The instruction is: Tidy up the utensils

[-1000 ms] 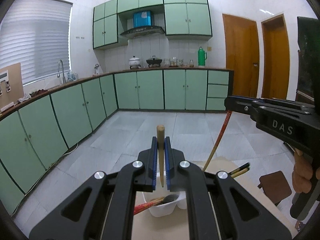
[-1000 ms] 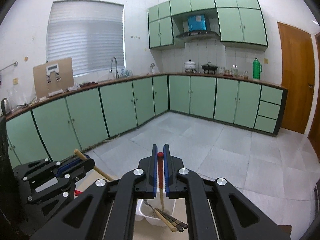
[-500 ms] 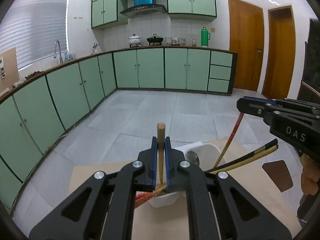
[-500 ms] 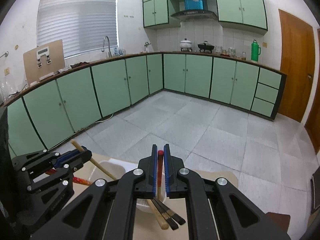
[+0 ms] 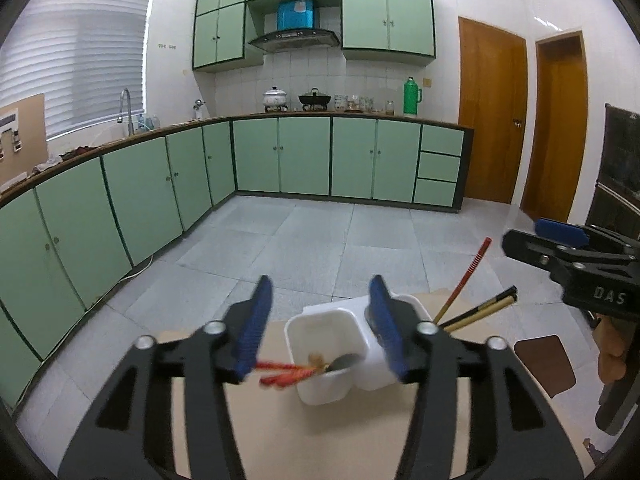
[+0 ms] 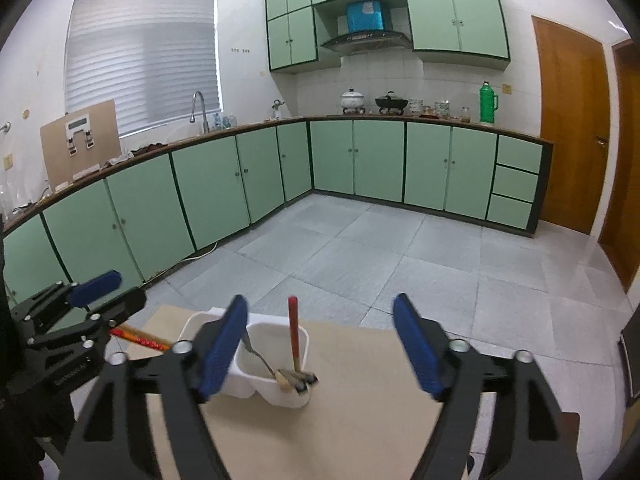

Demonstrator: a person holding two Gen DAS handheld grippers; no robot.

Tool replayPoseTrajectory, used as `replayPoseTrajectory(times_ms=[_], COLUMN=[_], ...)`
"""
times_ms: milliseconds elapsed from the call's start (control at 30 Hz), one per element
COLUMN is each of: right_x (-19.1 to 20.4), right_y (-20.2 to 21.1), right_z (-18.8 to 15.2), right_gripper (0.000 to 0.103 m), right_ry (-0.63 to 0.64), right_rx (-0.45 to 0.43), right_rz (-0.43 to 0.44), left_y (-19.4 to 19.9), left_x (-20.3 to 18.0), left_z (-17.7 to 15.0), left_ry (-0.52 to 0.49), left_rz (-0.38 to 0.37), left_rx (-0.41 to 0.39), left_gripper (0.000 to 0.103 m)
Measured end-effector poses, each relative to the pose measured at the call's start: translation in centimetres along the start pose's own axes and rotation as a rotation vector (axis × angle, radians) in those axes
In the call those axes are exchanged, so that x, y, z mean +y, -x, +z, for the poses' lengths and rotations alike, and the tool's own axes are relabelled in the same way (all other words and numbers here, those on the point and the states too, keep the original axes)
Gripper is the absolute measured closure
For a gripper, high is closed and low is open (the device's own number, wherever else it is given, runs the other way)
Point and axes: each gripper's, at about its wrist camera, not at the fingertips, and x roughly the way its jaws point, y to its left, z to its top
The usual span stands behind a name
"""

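Observation:
A white two-compartment utensil holder [image 5: 325,364] [image 6: 280,372] stands on the light wooden table [image 5: 304,440] [image 6: 360,420]. In the left wrist view its near compartment holds red chopsticks [image 5: 282,374], a wooden-handled utensil and a spoon; the far one holds a red-striped chopstick [image 5: 464,278] and dark chopsticks [image 5: 480,310]. In the right wrist view a red-handled utensil [image 6: 294,334] and a spoon [image 6: 260,358] stand in the near compartment. My left gripper [image 5: 320,324] is open and empty just above the holder. My right gripper [image 6: 320,344] is open and empty, above the holder too.
Green kitchen cabinets [image 5: 140,196] run along the left and back walls beyond a grey tiled floor [image 5: 320,248]. A brown stool [image 5: 544,364] stands right of the table. Wooden doors [image 5: 492,116] are at the back right.
Both grippers have opened. The wooden-handled utensil left my left gripper and now sits in the holder; the red-handled utensil left my right gripper and now stands in the holder.

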Motion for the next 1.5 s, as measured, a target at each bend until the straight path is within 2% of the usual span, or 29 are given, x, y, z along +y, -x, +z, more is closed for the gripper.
replayPoseTrajectory(times_ms=[67,133,200,433,733,967,1500], right_x=[-0.2,-0.2,-0.1,0.9,1.6,2.9,4.3], right_y=[1.3,2.4,3.9,7.7,11.4,14.0,14.2], right_z=[-0.5,-0.9,-1.5,-3.7,-7.0,-8.8,-11.0], right_gripper=[0.02,0.01,0.006,0.006,0.006,0.006,0.006], right_ry=[-0.002,-0.009,-0.014,-0.006,-0.022,0.044,0.04], right_rx=[-0.015,-0.031,-0.056,-0.082,-0.08,-0.1,-0.058], right_rz=[0.001,0.003,0.01,0.058,0.1,0.062,0.079], left_y=[1.1,2.4,3.5,7.5,11.7,13.3,15.2], left_x=[-0.1,-0.4,-0.7,-2.3,-3.7,-4.3,-3.8], left_z=[-0.3,-0.8,-1.2,-2.6,-4.9,-6.6,-8.8], left_ry=[0.009,0.004,0.001,-0.004,0.001,0.017,0.047], left_rz=[-0.005,0.004,0.012,-0.001,-0.011,0.01,0.02], left_rx=[-0.011,-0.023,-0.032,-0.056,-0.066,-0.061,-0.043], left_gripper=[0.042,0.03,0.022,0.014,0.012,0.012,0.012])
